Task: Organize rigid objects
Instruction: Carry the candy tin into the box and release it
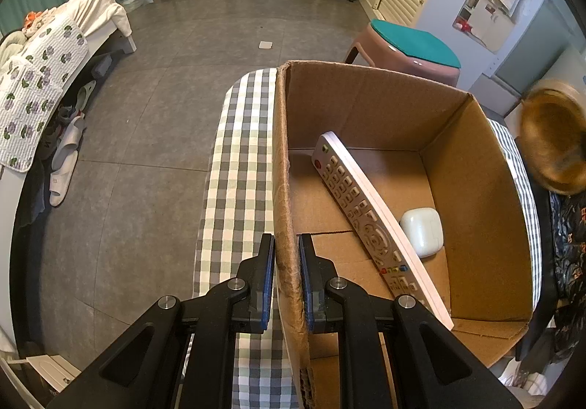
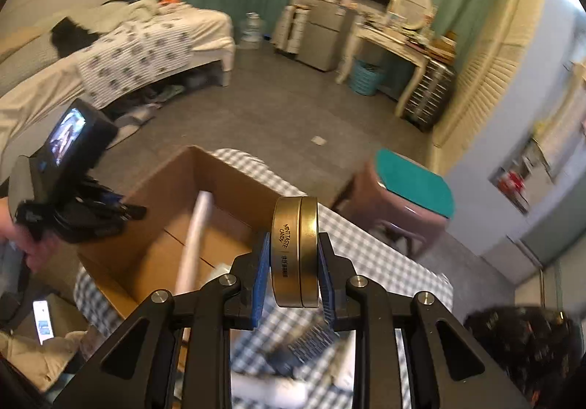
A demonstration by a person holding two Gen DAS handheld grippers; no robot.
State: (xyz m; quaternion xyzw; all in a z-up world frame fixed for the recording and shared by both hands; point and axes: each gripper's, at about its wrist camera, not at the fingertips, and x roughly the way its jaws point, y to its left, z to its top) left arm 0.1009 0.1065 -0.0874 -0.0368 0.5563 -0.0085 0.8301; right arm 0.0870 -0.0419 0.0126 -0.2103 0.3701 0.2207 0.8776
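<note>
We hold a round gold candy tin on edge in our right tool, the blue pads pressing its two flat faces so that its printed rim faces the camera. The tin hangs in the air above the checked worktop, just to the right of the cardboard box. The right wrist view is blurred, so finer detail on the tin beyond the words "mint taste candy" is hard to read.

Inside the box a white remote control lies slanted, its upper end propped against the left wall and its lower end near us. Just beside it, on the box floor, sits a small white earbud case, touching or nearly touching the remote's edge.

Our left tool is closed down on the left wall of the box, one finger outside and one inside, the cardboard pinched between the pads. From the right wrist view we see that left tool at the box's near left corner, gripped by a hand.

Beyond the worktop stands a brown stool with a teal cushion, and further off a bed with a flowered blanket on the grey tiled floor.
</note>
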